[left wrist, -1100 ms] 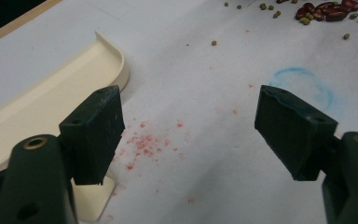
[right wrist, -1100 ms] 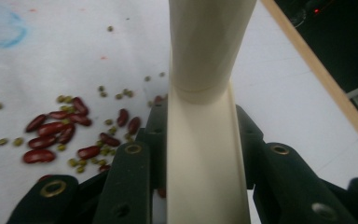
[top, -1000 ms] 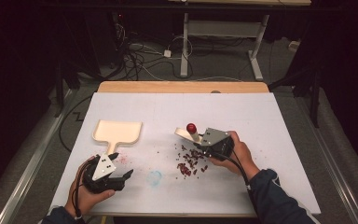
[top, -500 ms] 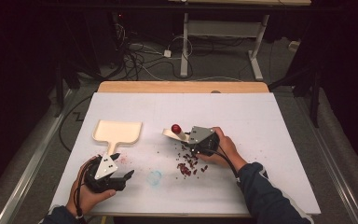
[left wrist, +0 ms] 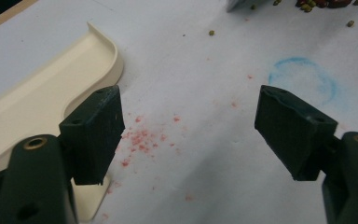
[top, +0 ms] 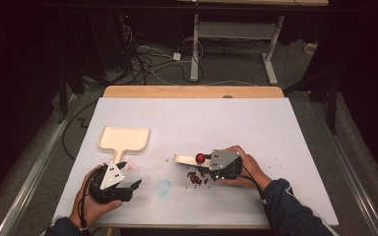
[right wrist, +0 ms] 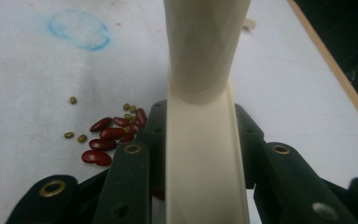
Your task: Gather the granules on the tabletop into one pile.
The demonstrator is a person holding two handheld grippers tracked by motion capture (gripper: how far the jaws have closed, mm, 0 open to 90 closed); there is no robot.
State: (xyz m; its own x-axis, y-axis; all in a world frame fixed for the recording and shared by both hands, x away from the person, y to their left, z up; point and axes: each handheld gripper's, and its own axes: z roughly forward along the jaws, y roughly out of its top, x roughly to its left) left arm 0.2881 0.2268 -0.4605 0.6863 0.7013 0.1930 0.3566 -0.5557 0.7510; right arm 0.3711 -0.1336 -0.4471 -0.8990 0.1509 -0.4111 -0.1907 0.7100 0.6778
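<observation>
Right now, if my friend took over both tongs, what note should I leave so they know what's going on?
Left tongs: open, empty, resting by the dustpan handle.
Right tongs: shut on the cream brush handle, low over the table.
Beans: a small pile of red and green ones beside the right tongs, a few strays around it.
Done: brush picked up.
Left: probably grab the dustpan with the left tongs, sweep the beans into it.
</observation>
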